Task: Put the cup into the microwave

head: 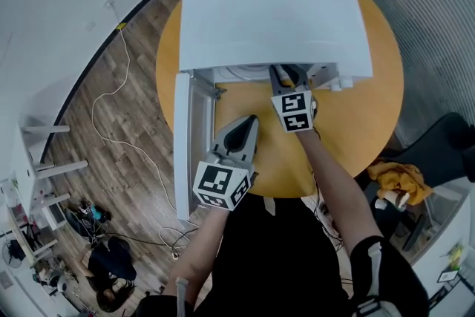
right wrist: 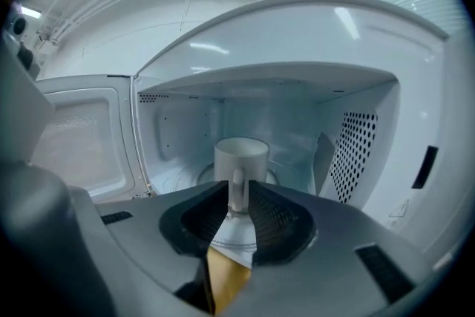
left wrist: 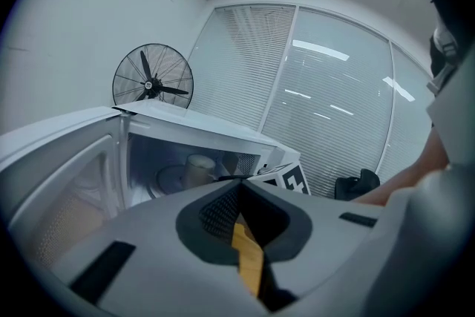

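A white cup [right wrist: 241,156] stands upright on the glass plate inside the open white microwave [head: 274,18]. Its handle faces outward. My right gripper [right wrist: 238,193] reaches into the oven's mouth, and its jaws sit closed against both sides of that handle. In the head view the right gripper [head: 286,75] is at the opening, under the oven's top edge. The left gripper [head: 251,121] hovers over the table in front of the opening, shut on nothing. From the left gripper view the cup [left wrist: 199,167] shows inside the cavity, beyond the left gripper [left wrist: 241,182]. The microwave door [head: 183,145] swings out to the left.
The microwave rests on a round wooden table [head: 356,122]. A dark chair [head: 445,145] and a yellow cloth [head: 401,178] lie to the right, and a white cable [head: 111,93] runs across the floor on the left. A standing fan [left wrist: 152,78] is behind the oven.
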